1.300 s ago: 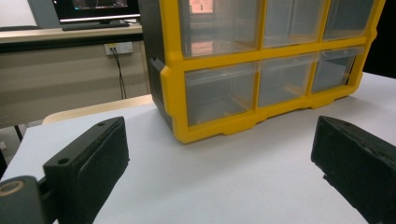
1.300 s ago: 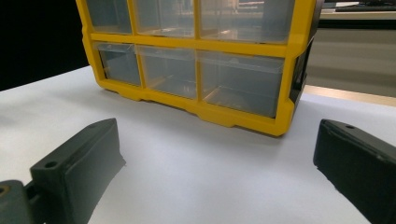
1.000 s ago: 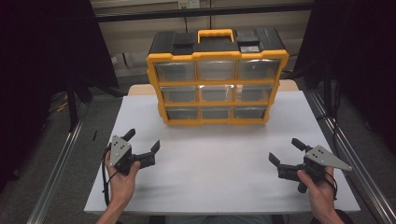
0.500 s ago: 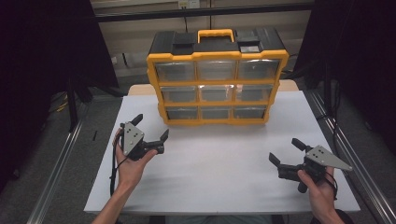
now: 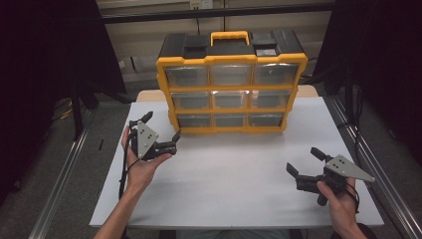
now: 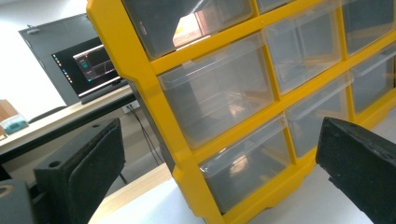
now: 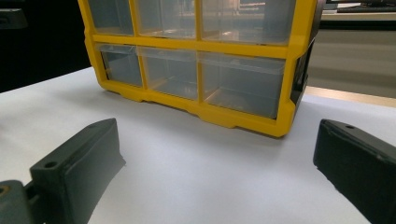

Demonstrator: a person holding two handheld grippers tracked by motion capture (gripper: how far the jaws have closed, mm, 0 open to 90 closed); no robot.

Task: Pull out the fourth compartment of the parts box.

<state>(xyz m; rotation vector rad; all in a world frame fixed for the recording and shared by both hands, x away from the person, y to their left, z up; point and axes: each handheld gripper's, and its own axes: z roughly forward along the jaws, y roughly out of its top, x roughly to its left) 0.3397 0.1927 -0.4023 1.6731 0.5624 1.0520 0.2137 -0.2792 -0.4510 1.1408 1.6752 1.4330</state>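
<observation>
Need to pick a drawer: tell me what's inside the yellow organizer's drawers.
Through their clear fronts, the organizer's drawers look empty. Reflections blur some, so small parts at the back can't be ruled out.

- The drawer organizer (image 5: pixel 231 84) in front of me is a yellow frame with a black top and a yellow carry handle (image 5: pixel 229 37).
- It stands upright at the far middle of the white tabletop (image 5: pixel 239 179), its drawer face turned toward me.
- It holds nine clear plastic drawers in three rows of three, all pushed in flush.
- In my left claw view the bottom-left drawer (image 6: pixel 245 163) sits nearest, seen at a tilt.
</observation>
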